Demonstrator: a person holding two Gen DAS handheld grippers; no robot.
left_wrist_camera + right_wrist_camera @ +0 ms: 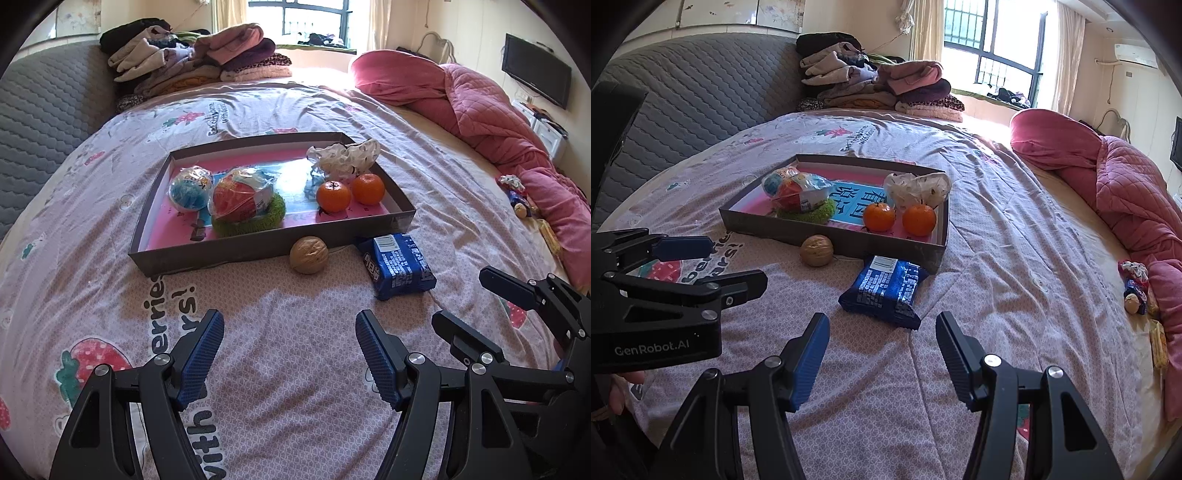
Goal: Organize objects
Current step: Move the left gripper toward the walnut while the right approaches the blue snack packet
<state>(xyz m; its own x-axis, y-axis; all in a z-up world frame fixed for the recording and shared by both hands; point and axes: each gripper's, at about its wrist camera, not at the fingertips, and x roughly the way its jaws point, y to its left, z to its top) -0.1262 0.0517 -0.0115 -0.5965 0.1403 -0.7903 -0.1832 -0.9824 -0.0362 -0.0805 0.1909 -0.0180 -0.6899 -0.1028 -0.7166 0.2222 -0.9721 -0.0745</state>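
Note:
A shallow cardboard box (258, 251) (827, 236) lies on the bed. It holds two oranges (333, 196) (919, 219), wrapped toy balls (236, 199) (798, 192) on a green ring, and a crumpled white bag (347, 157) (916, 188). Just outside its near wall rest a walnut (308, 254) (816, 250) and a blue snack packet (399, 266) (884, 291). My left gripper (290, 332) hovers open over the sheet, short of the walnut. My right gripper (882, 332) is open too, empty, just short of the blue packet. Each gripper shows in the other's view.
A pink quilt (491, 110) (1115, 177) is heaped along the bed's right side, with small wrapped items (517, 195) (1136, 288) beside it. Folded clothes (192, 59) (871, 85) are stacked at the far end. A grey padded headboard (40, 122) runs on the left.

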